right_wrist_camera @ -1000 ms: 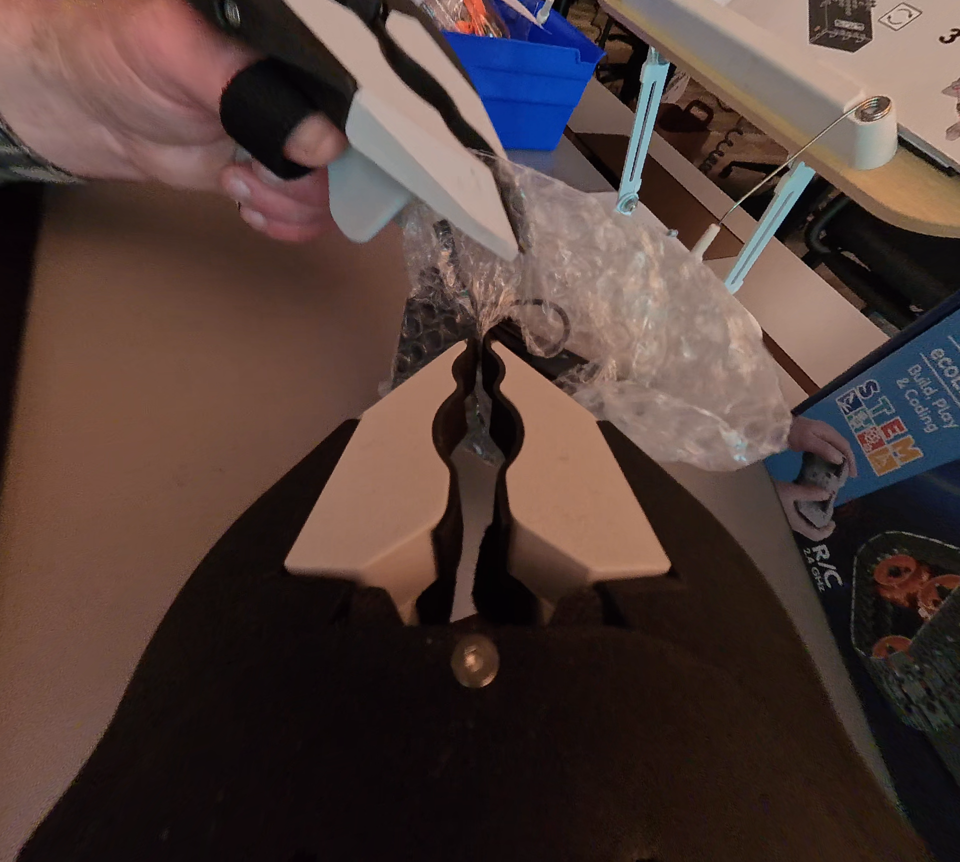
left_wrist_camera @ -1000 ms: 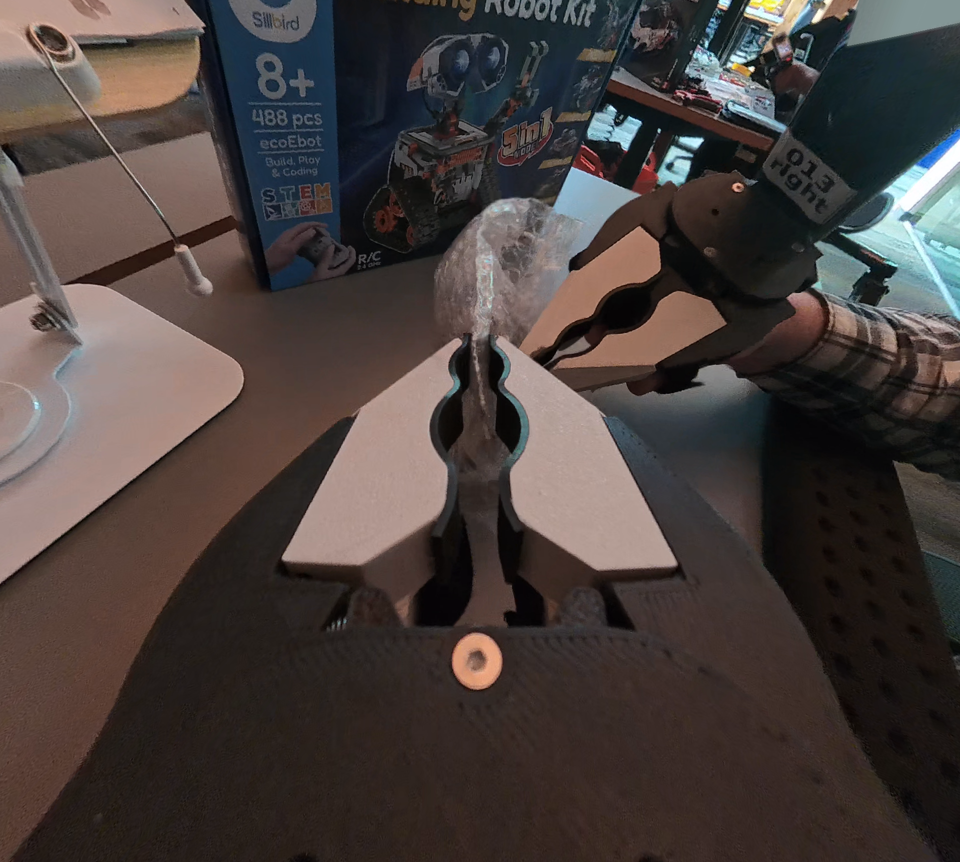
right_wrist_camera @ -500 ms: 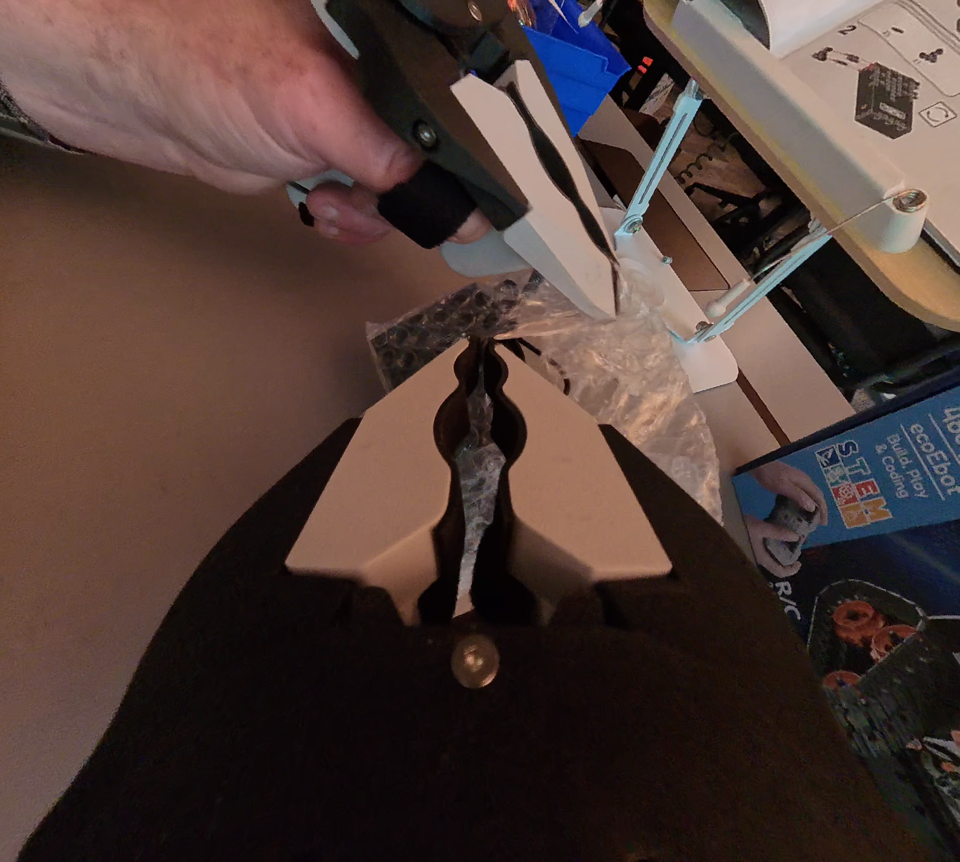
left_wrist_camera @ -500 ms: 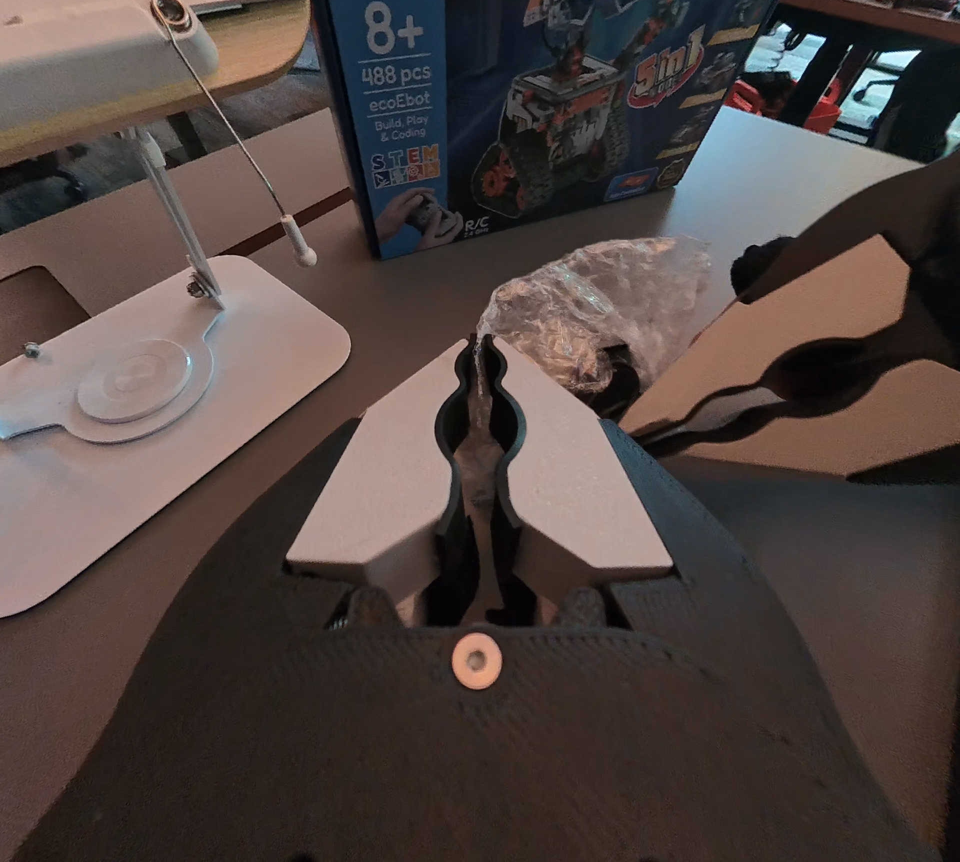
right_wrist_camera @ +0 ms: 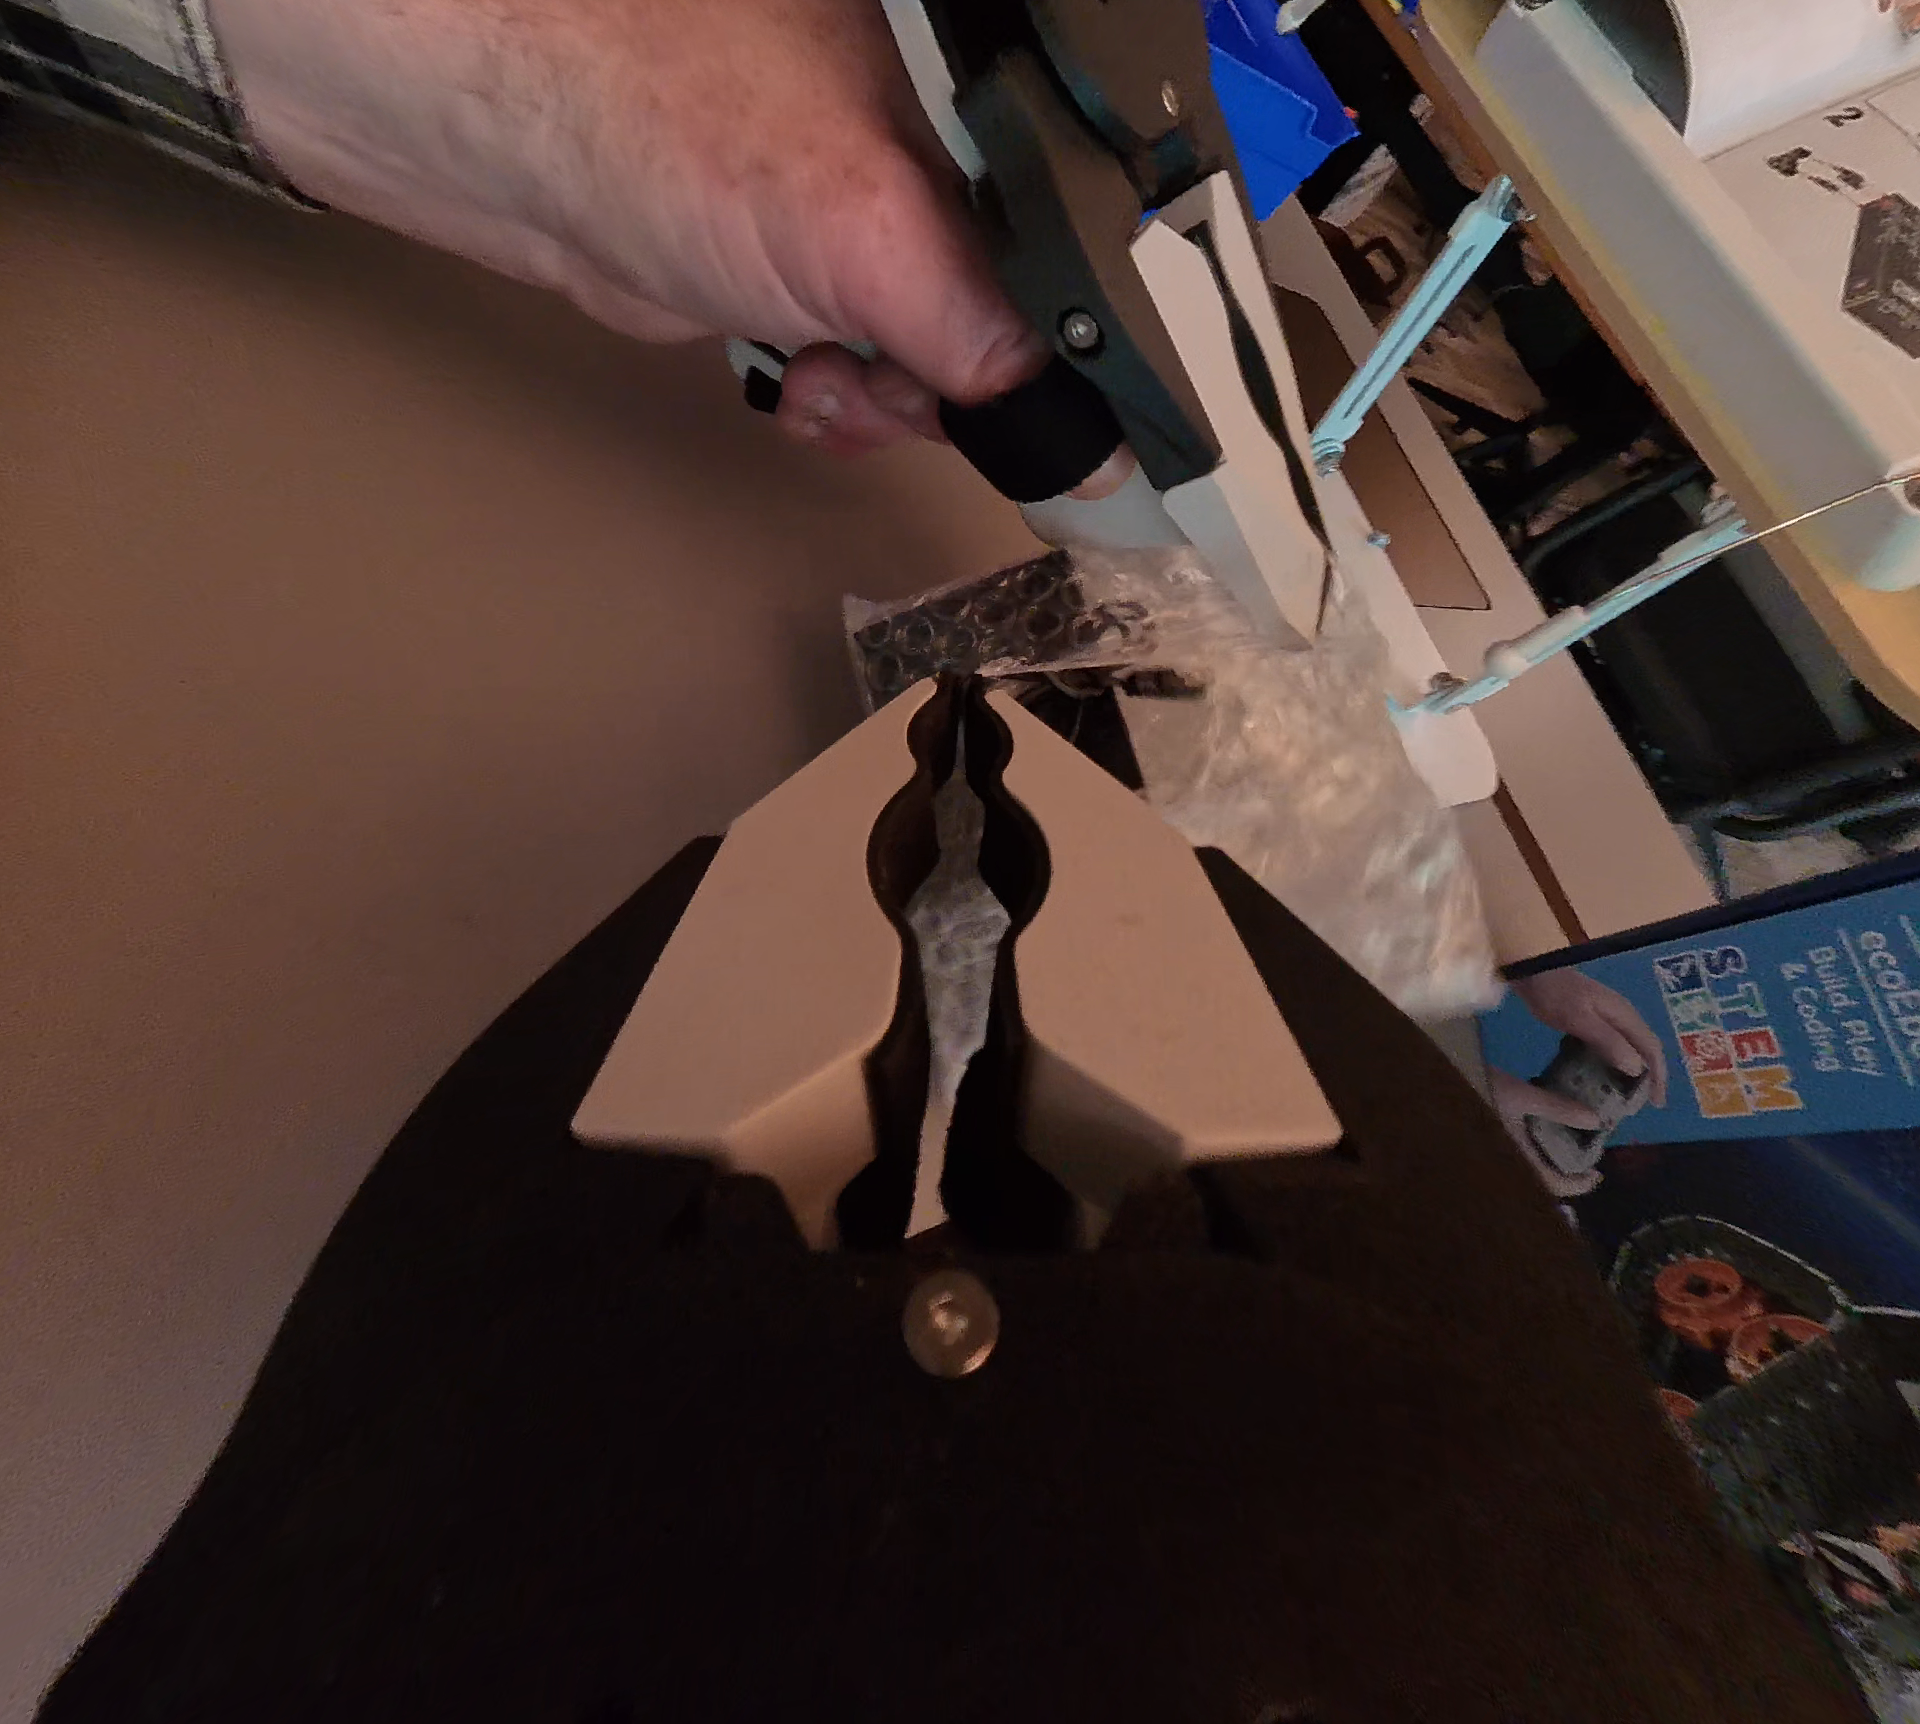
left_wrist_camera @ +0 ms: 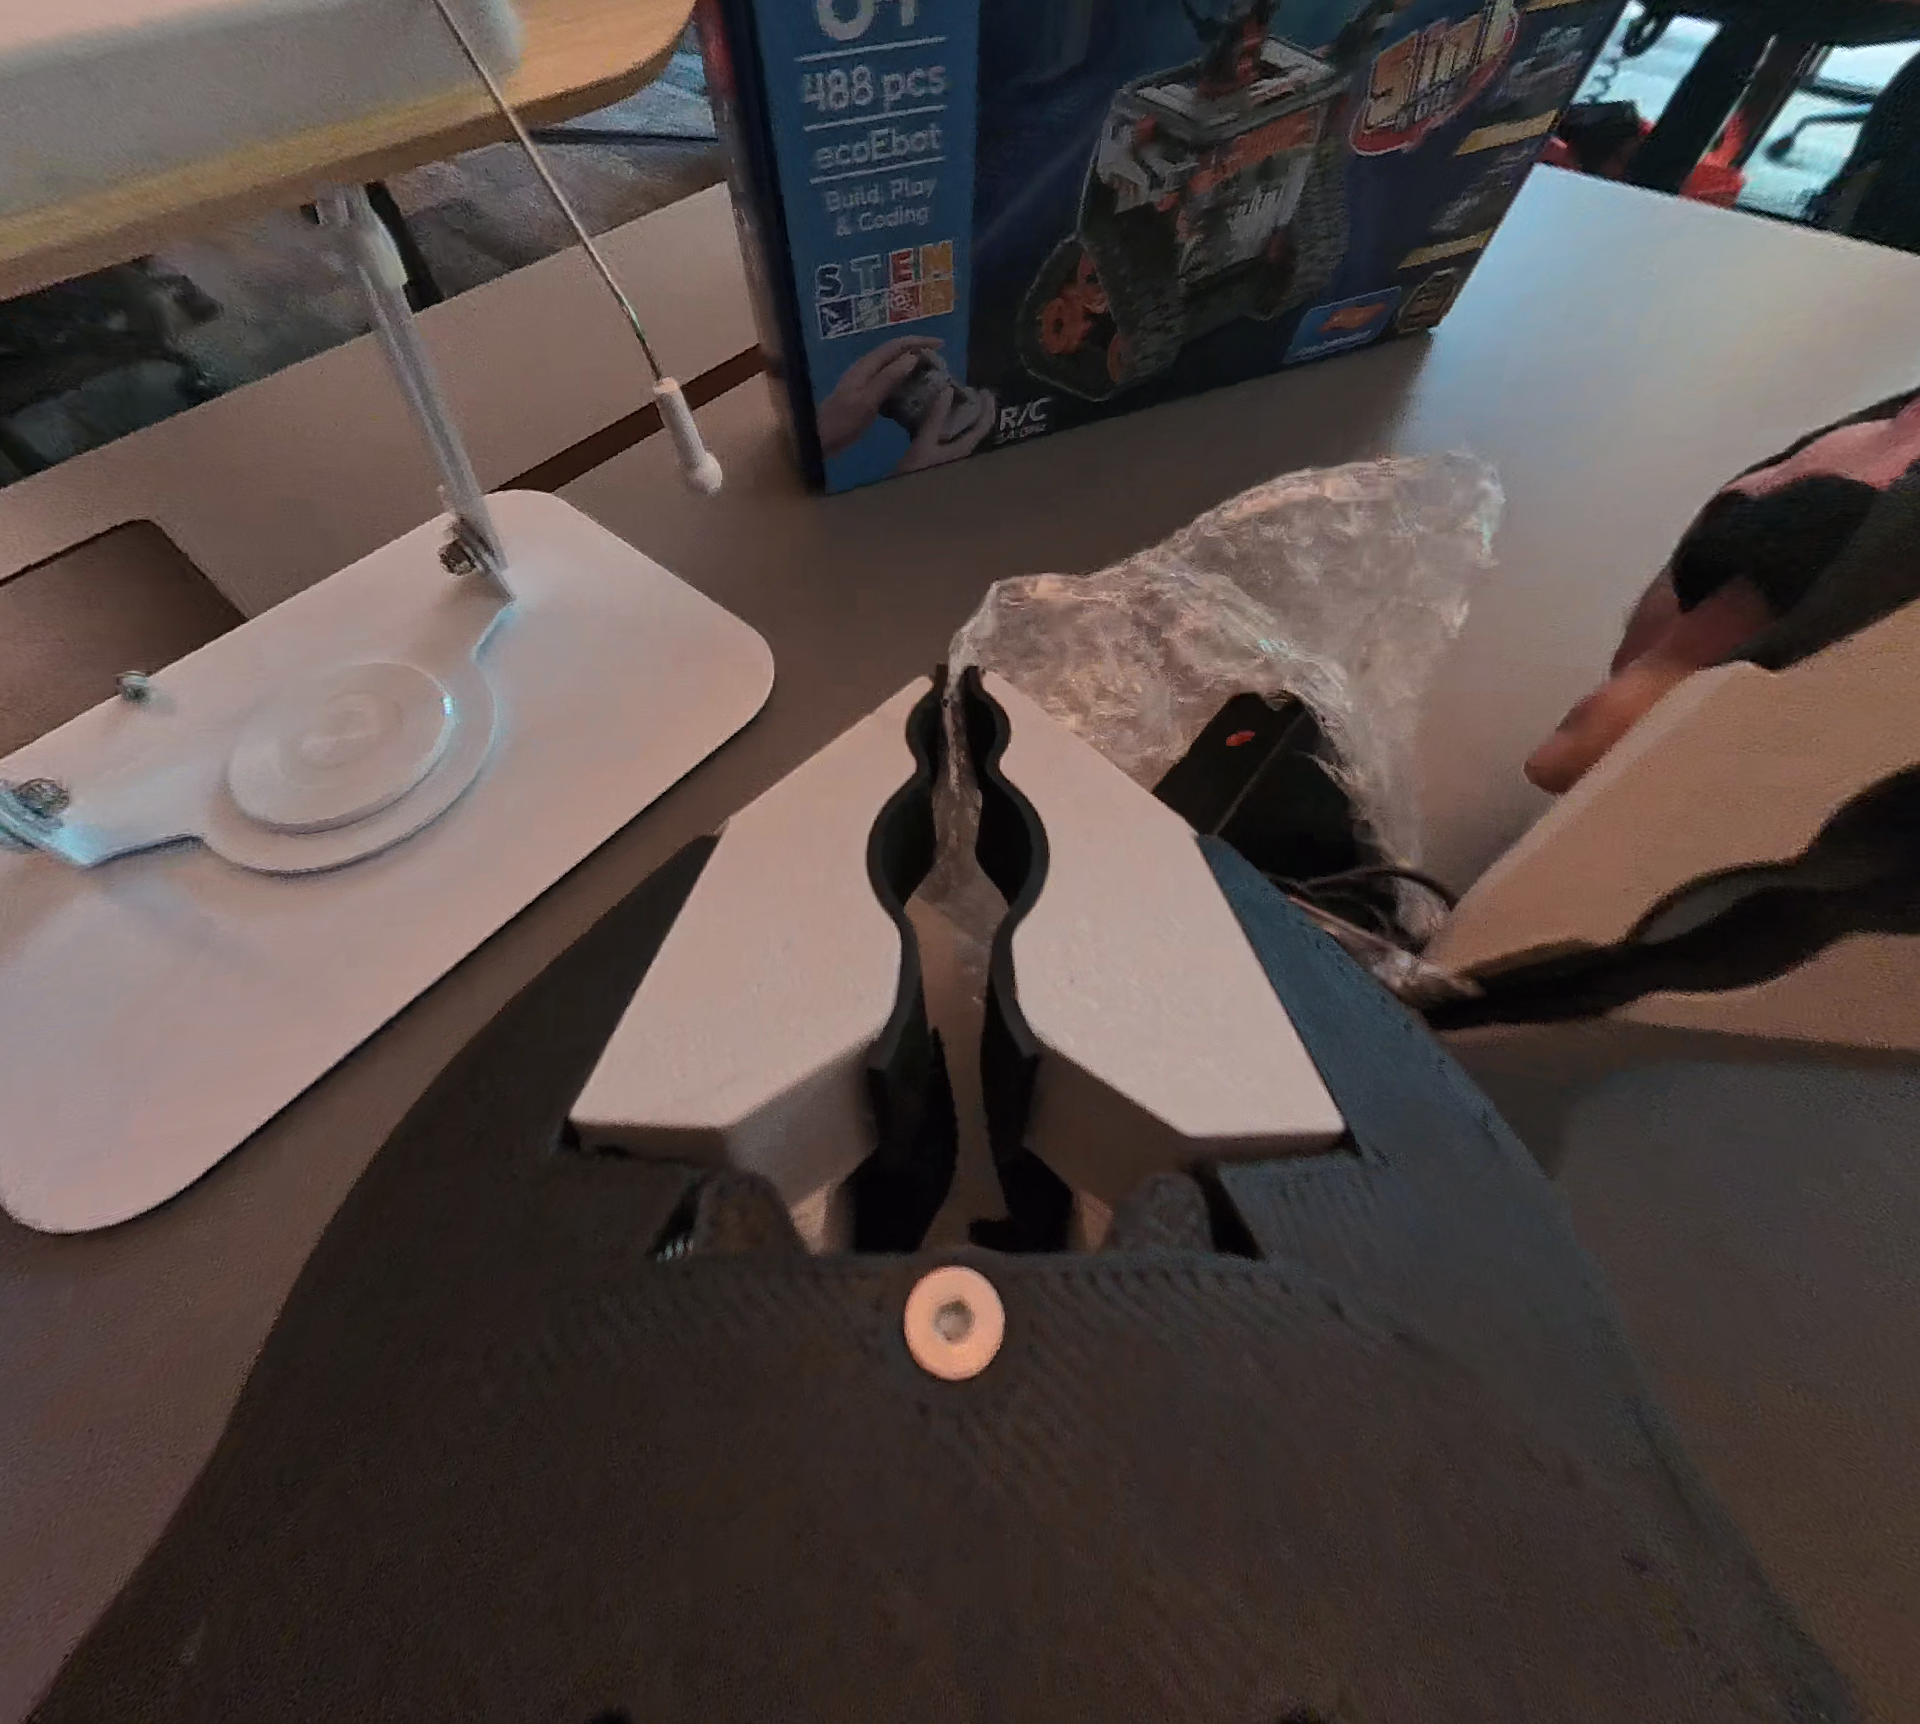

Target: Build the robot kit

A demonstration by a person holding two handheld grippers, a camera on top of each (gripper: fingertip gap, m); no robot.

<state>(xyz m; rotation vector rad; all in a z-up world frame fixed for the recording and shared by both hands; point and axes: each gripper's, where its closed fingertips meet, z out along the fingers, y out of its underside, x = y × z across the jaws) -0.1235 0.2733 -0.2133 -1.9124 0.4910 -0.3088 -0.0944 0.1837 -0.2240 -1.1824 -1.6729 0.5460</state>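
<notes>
Bubble-wrap bag (left_wrist_camera: pixel 1278 625) now lies lower, down near the table (left_wrist_camera: pixel 1558 303), both claws dropped with it.
Left claw (left_wrist_camera: pixel 958 687) clamped on one edge of the bag; right claw (right_wrist_camera: pixel 961 700) pinched shut on the opposite edge, film caught between its fingers. Black part (left_wrist_camera: pixel 1262 765) shows at the bag's mouth. Blue kit box (left_wrist_camera: pixel 1143 116) stands behind, white stand base (left_wrist_camera: pixel 312 843) to the left.

A black object (left_wrist_camera: pixel 1262 765) lies half hidden inside the bubble-wrap bag (left_wrist_camera: pixel 1268 594).
</notes>
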